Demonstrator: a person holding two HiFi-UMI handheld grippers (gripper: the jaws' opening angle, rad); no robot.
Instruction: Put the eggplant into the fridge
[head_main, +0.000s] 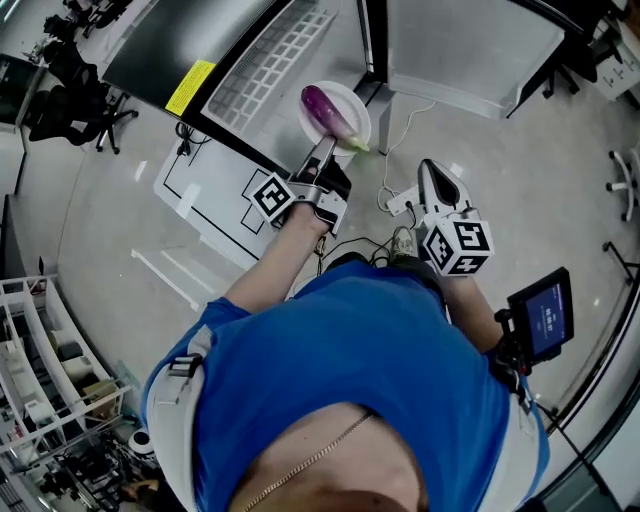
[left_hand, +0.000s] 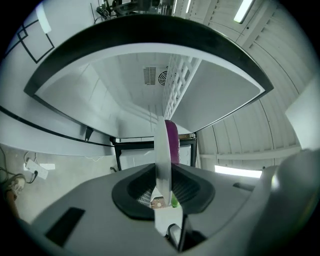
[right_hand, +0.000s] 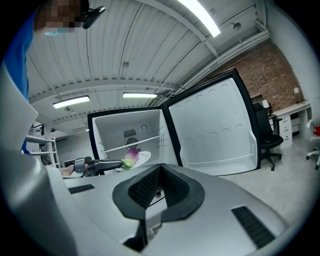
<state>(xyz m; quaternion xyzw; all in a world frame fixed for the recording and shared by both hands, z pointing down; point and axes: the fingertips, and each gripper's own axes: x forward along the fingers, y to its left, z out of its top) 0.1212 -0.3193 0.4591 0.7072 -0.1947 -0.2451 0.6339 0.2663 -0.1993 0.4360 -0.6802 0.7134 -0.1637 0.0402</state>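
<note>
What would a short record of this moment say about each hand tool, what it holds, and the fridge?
left gripper: shut on the rim of a round white plate
on the plate: glossy purple eggplant with a green stem end
right gripper: jaws together, nothing between them
white fridge: in front of the plate, its door swung open
inside the fridge: white wire shelf
eggplant's place: on the held plate, not on the shelf
</note>
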